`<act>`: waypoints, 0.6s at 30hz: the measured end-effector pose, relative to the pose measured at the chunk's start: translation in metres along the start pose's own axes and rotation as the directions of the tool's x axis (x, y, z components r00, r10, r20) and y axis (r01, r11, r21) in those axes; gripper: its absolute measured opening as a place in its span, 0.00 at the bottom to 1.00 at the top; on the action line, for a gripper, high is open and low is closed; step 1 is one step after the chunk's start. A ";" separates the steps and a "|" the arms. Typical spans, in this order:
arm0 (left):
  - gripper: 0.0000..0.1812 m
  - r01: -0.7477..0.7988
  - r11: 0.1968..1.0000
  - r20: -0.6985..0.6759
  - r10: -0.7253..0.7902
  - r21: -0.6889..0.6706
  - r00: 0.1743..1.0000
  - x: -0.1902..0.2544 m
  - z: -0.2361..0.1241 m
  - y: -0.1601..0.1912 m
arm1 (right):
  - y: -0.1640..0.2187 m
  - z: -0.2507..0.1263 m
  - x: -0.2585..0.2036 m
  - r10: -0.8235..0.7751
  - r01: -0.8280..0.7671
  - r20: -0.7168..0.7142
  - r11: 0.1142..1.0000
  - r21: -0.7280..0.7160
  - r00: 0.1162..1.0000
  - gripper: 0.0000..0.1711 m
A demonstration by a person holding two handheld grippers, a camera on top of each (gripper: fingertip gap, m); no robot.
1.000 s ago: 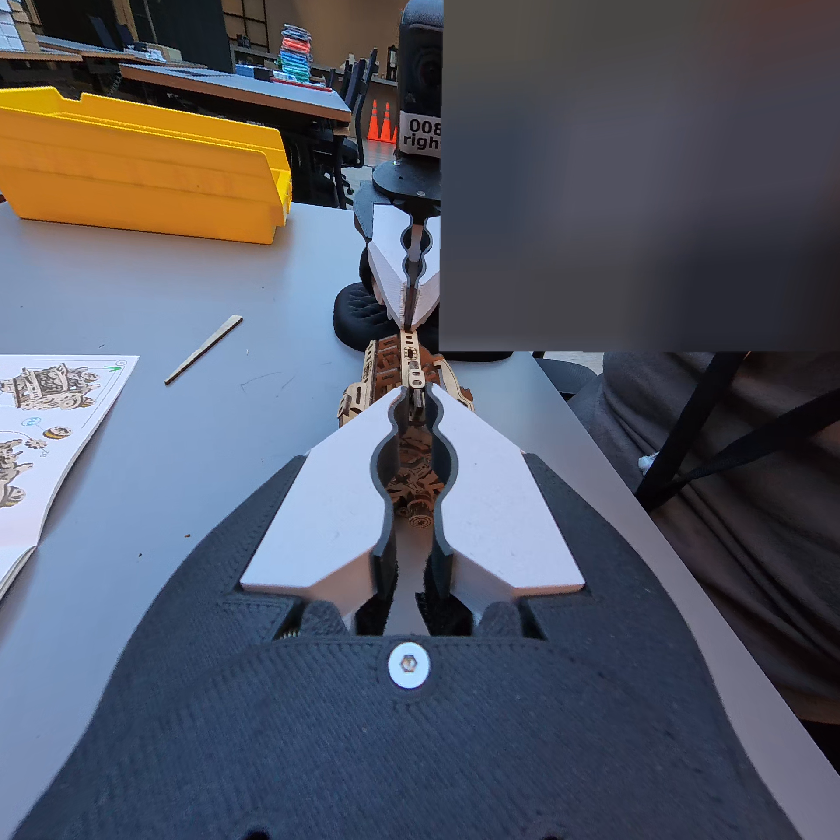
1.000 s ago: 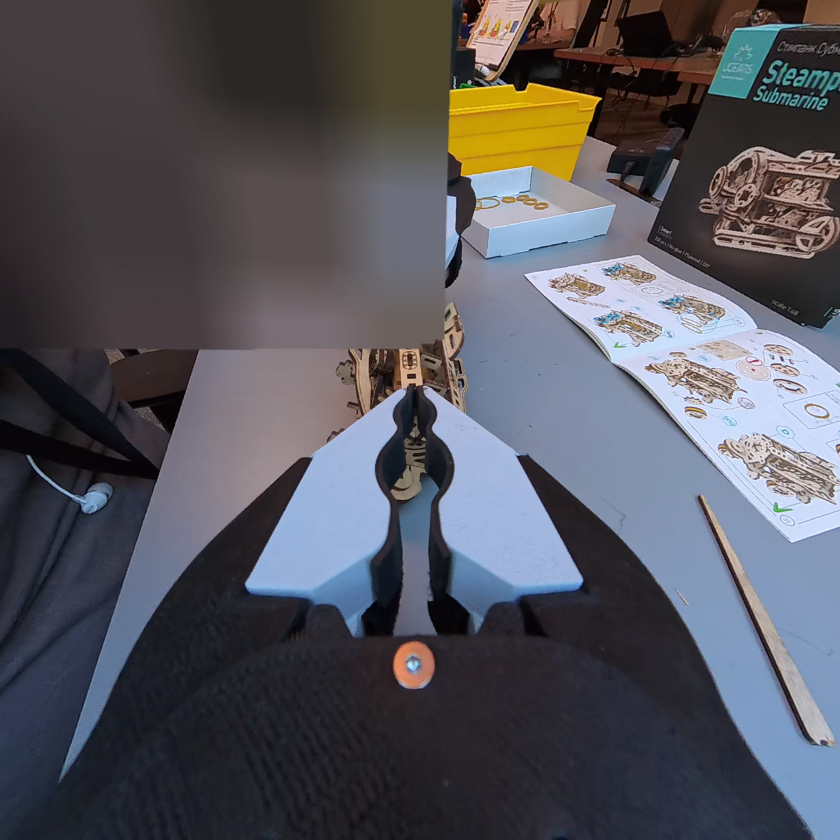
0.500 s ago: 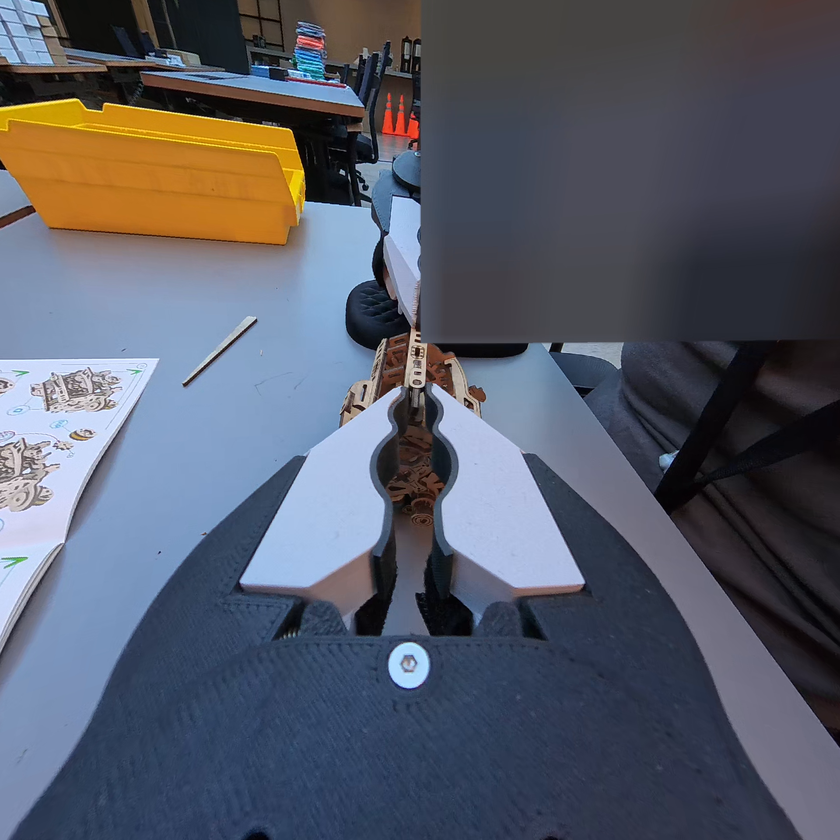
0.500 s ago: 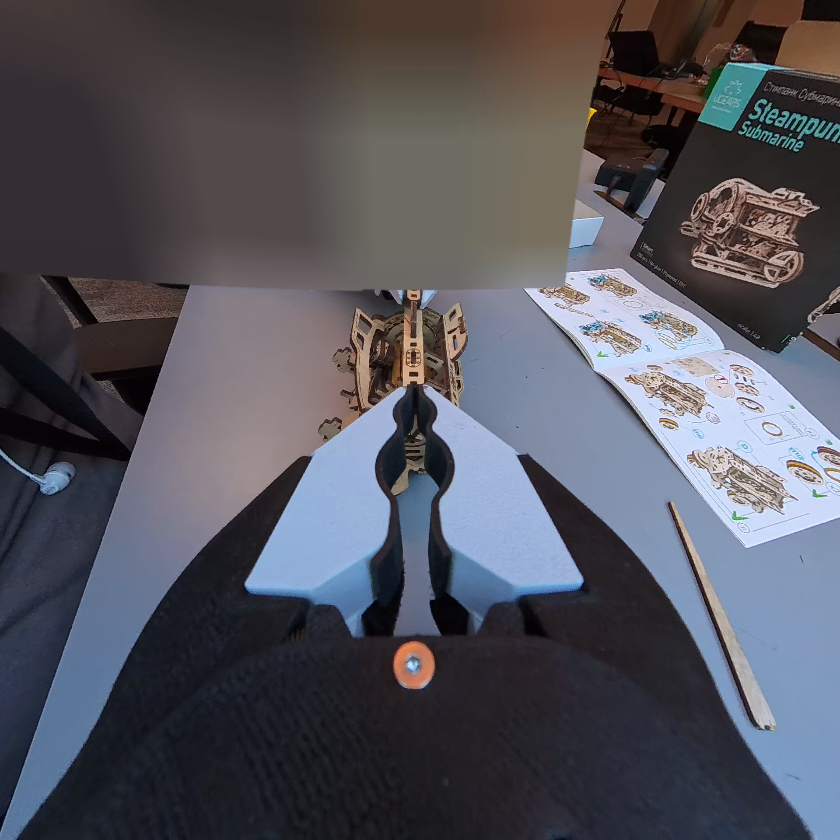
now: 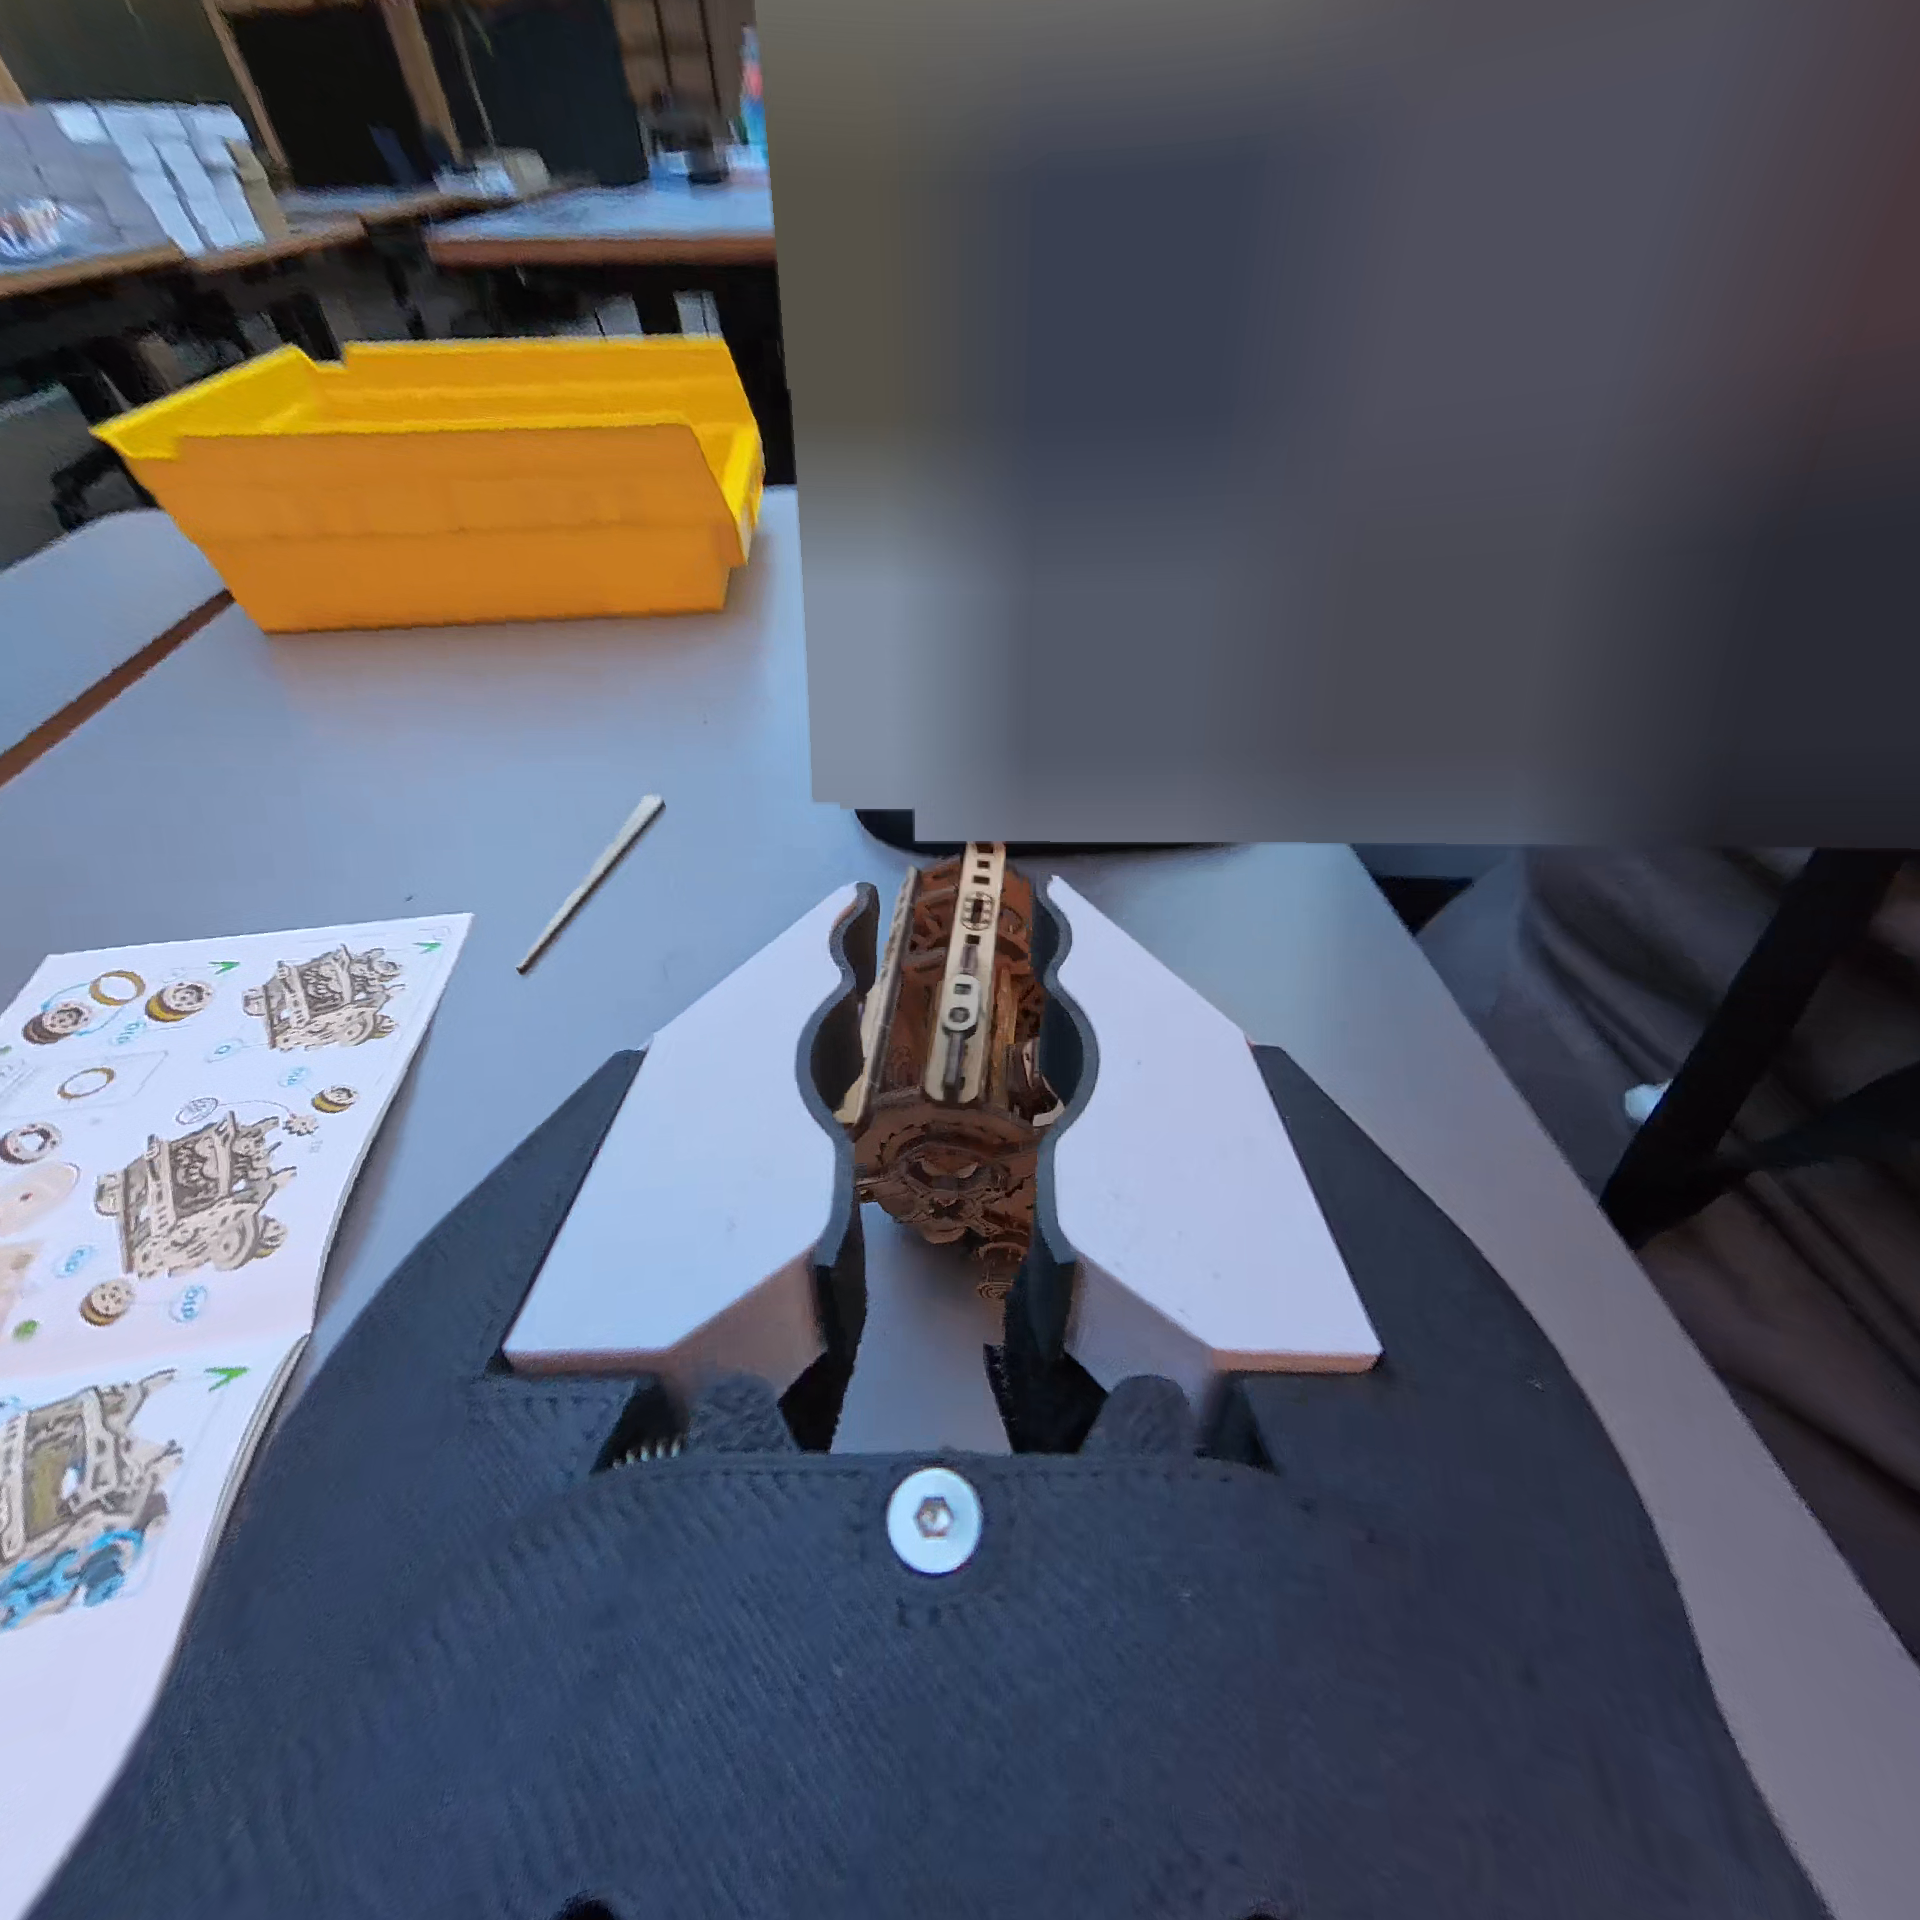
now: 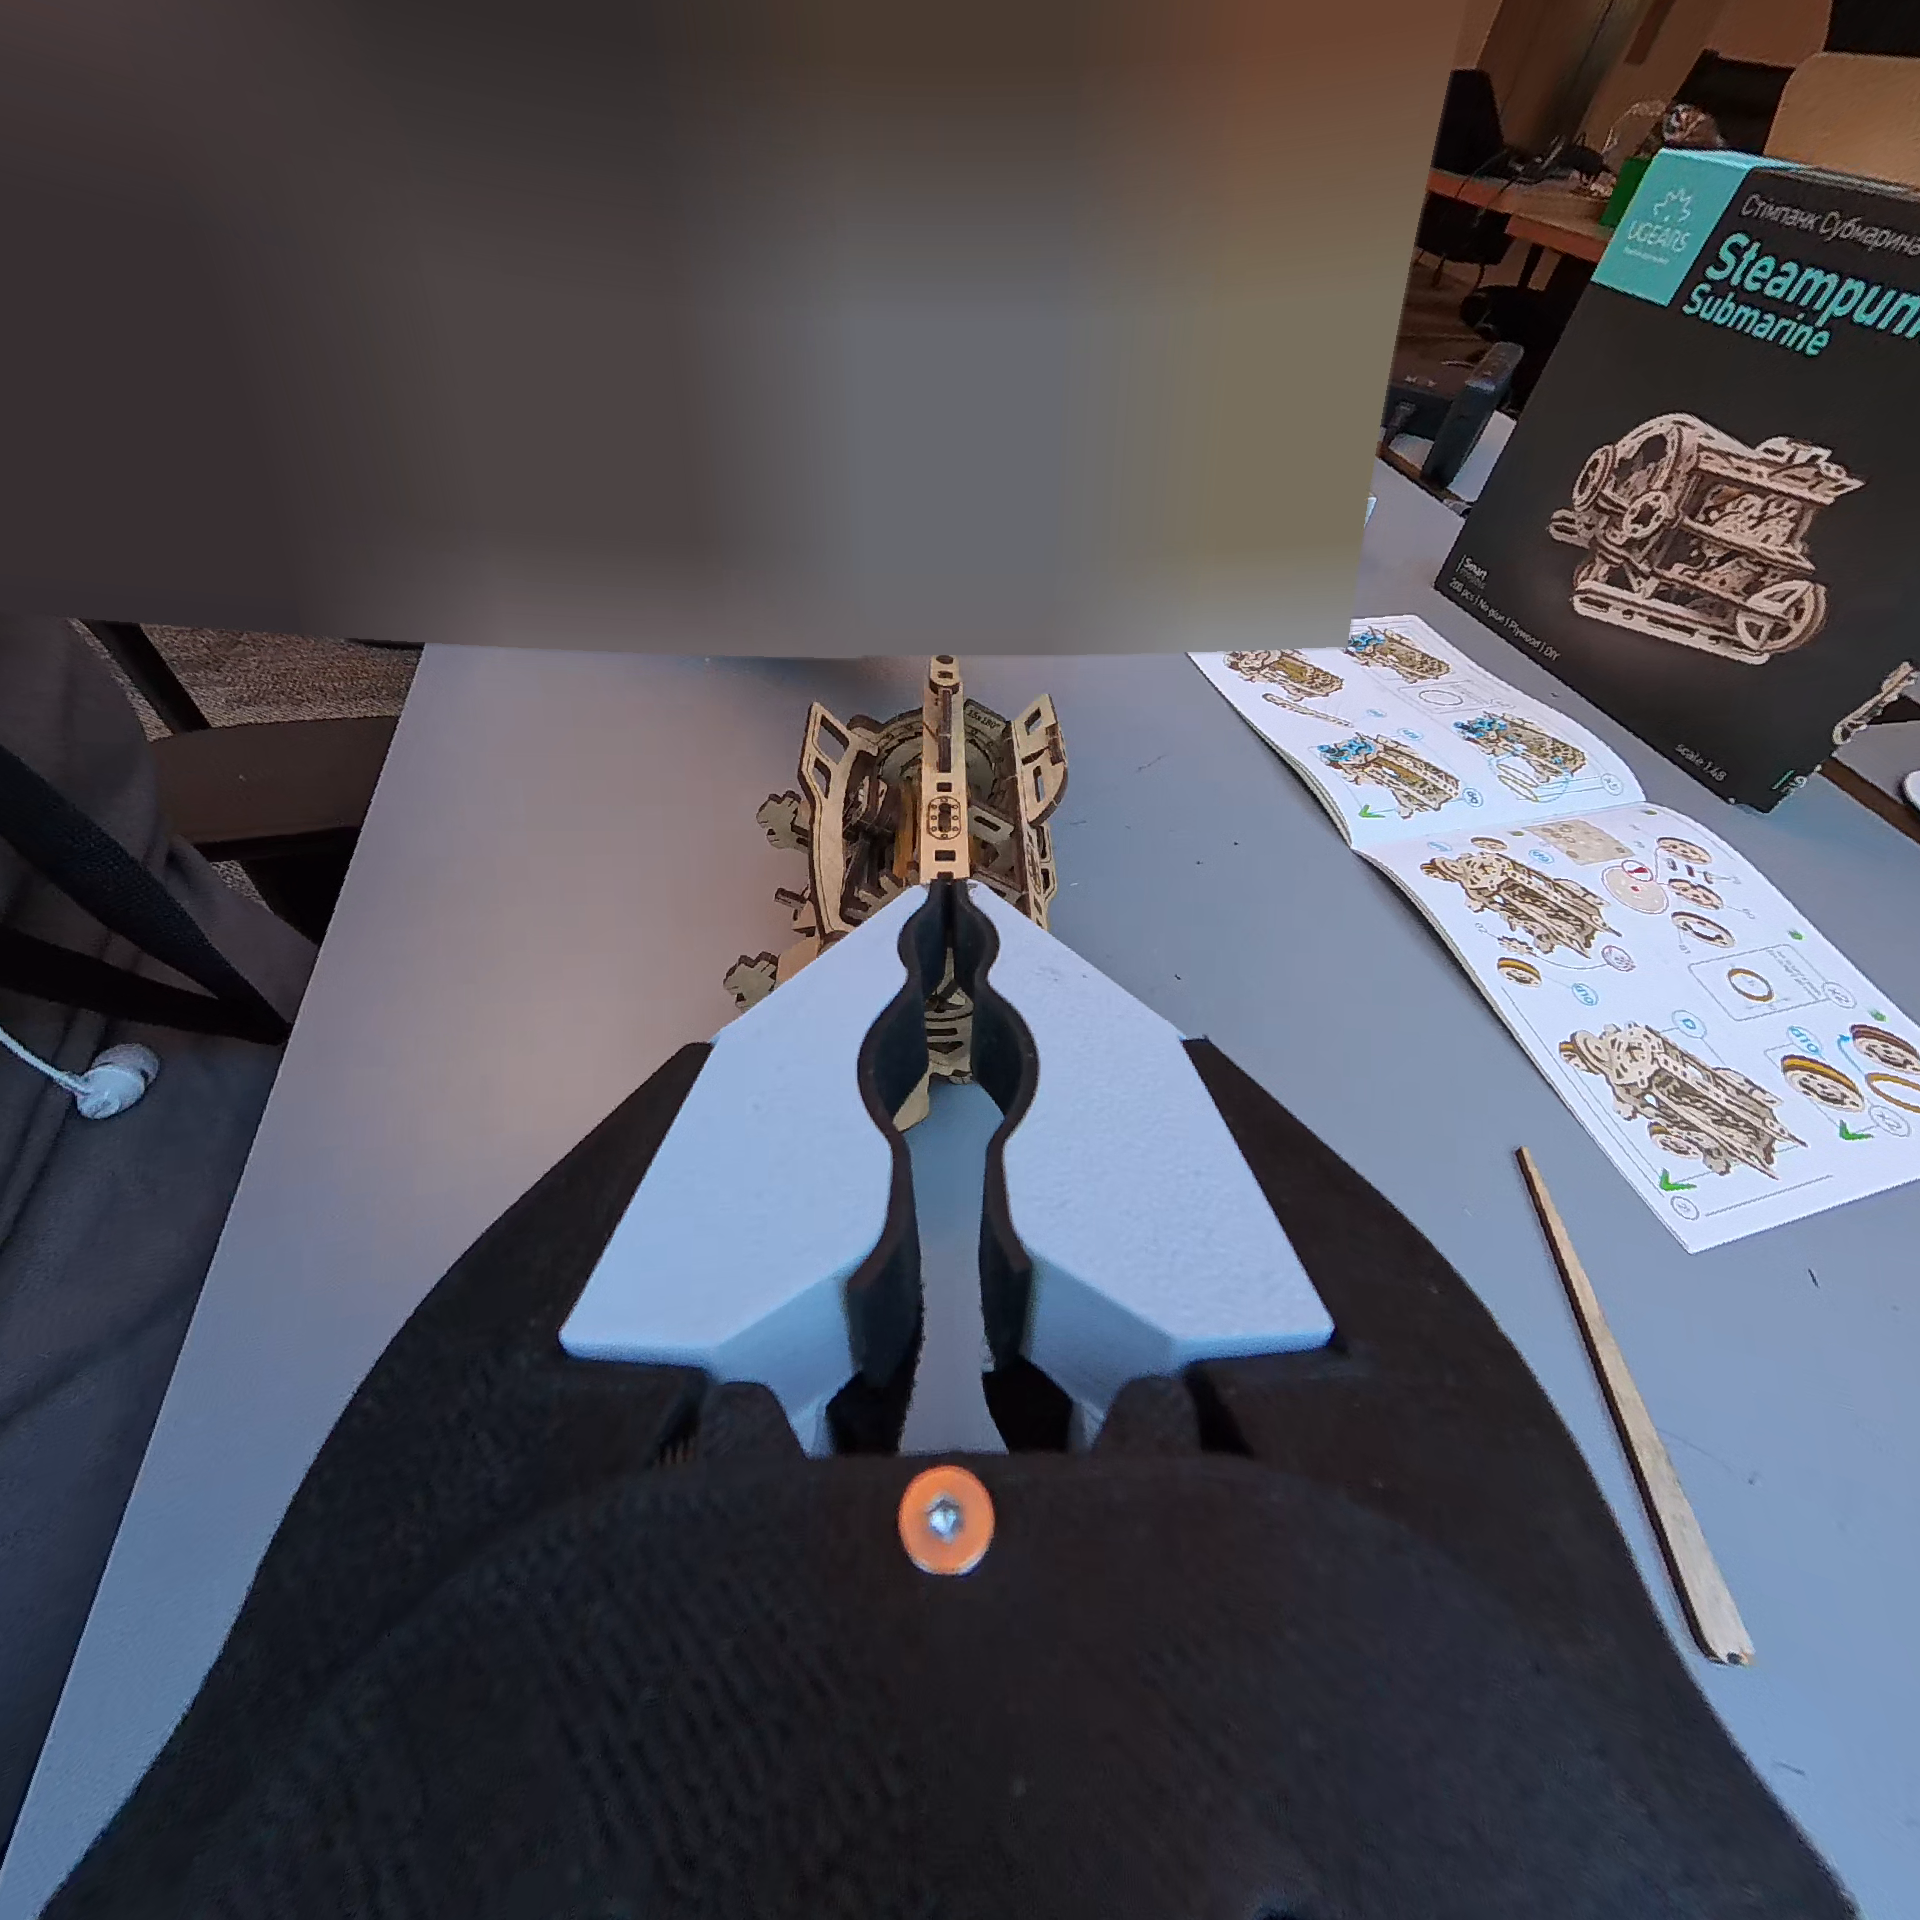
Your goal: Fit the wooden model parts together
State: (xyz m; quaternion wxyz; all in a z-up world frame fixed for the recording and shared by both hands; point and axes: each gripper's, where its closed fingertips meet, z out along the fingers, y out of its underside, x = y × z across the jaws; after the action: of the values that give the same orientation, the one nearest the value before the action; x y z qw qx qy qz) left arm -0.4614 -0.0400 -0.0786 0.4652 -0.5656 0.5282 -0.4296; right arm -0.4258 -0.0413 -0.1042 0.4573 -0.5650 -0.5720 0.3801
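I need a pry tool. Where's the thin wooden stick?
The thin wooden stick lies on the grey table, right of the right gripper, beside the instruction booklet.

One wooden model (image 5: pixel 956 1081) – one yellow bin (image 5: pixel 457 499) – one booklet (image 6: pixel 1621 935).

At your twelve o'clock, the far end of the wooden model (image 6: pixel 925 810) is hidden. The booklet (image 5: pixel 177 1143) is cut off at nine o'clock.

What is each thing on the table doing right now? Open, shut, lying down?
Left gripper: open, jaws around the wooden model.
Right gripper: shut on the model's thin wooden strip.
Instruction booklet: lying open.
Yellow bin: upright.
Wooden stick: lying flat.
Model box: standing upright.
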 end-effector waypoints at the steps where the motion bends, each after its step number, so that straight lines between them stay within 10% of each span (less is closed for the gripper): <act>1: 0.15 -0.022 0.999 -0.003 0.022 -0.050 1.000 0.002 0.006 0.004 | 0.000 0.000 0.000 -0.001 0.001 -0.001 1.000 0.000 1.000 0.00; 18: 0.03 -0.064 0.984 -0.044 0.058 -0.169 0.997 0.005 0.026 0.022 | 0.000 0.000 0.000 0.001 -0.001 0.006 1.000 0.002 1.000 0.00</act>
State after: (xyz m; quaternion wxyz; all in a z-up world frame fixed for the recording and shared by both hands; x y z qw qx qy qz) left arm -0.4399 -0.0435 -0.1056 0.4179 -0.5784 0.5890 -0.3793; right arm -0.4262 -0.0417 -0.1043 0.4561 -0.5637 -0.5727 0.3825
